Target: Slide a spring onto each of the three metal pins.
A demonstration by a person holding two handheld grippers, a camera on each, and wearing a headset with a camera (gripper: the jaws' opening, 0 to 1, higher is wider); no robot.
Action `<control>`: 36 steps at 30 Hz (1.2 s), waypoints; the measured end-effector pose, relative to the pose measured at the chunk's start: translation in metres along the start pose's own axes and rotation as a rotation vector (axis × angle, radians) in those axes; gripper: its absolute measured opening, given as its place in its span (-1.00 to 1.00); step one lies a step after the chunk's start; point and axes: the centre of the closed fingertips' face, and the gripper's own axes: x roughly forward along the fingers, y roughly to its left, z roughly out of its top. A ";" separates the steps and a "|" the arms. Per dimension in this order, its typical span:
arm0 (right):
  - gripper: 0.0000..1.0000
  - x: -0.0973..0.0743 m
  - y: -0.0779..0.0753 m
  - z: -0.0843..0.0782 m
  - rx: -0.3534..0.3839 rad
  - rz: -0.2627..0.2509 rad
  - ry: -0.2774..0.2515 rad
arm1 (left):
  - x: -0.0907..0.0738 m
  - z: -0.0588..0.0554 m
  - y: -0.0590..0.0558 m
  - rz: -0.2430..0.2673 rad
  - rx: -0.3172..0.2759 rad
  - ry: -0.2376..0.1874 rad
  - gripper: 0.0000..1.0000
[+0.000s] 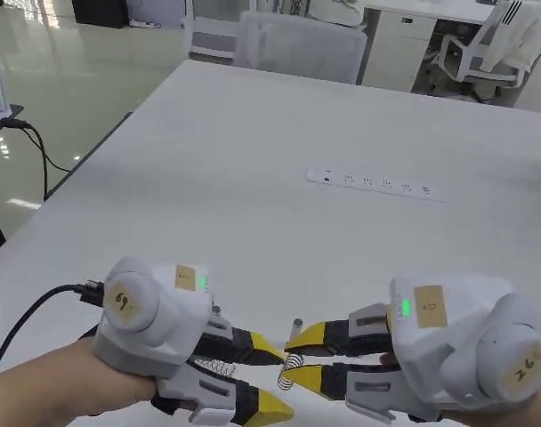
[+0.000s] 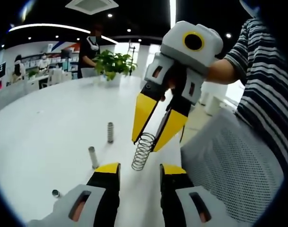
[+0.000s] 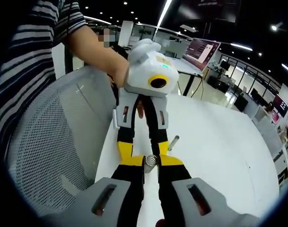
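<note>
Handwritten "26" stands on a tan round sticker (image 1: 523, 370) at the right gripper's (image 1: 293, 360) four o'clock end. The left gripper's (image 1: 272, 378) end sticker (image 1: 121, 302), at nine o'clock, reads roughly "69".

The head view is bright and evenly lit from overhead, so the white table (image 1: 253, 151) shows only faint, soft shadows, while the glossy floor (image 1: 66, 53) carries pale patches of reflected glare. Both gripper views bend strongly toward their edges, bowing the strip light (image 2: 44, 26) into an arc. In those views the ceiling (image 2: 134, 19) is dark and dotted with small bright spots, and daylight washes out the area beside the striped sleeve (image 2: 257, 61). The spring (image 2: 143, 151) is crisp in the left gripper view, while the distant figure (image 2: 89, 47) is soft and dim.
</note>
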 end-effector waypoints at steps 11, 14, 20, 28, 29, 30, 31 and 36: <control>-0.86 -0.003 -0.006 -0.008 0.003 -0.037 0.021 | -0.012 -0.006 0.001 0.019 -0.017 0.010 -0.26; -0.86 -0.004 -0.007 -0.010 0.007 -0.047 0.023 | -0.020 -0.012 0.000 0.023 -0.029 0.015 -0.26; -0.86 -0.004 -0.008 -0.014 0.003 -0.058 0.035 | -0.036 -0.019 0.005 0.056 -0.055 0.017 -0.17; -0.86 -0.002 -0.010 -0.019 0.004 -0.066 0.053 | -0.056 -0.025 0.013 0.097 -0.090 0.005 0.03; -0.86 -0.002 -0.010 -0.019 0.004 -0.067 0.054 | -0.059 -0.027 0.014 0.102 -0.093 0.004 0.06; -0.86 -0.002 -0.010 -0.020 0.005 -0.068 0.056 | -0.062 -0.028 0.016 0.119 -0.093 0.002 0.12; -0.86 -0.002 -0.010 -0.020 0.006 -0.070 0.056 | -0.065 -0.029 0.019 0.137 -0.095 -0.002 0.17; -0.86 -0.003 -0.014 -0.023 0.012 -0.081 0.064 | -0.075 -0.035 0.029 0.190 -0.103 -0.012 0.47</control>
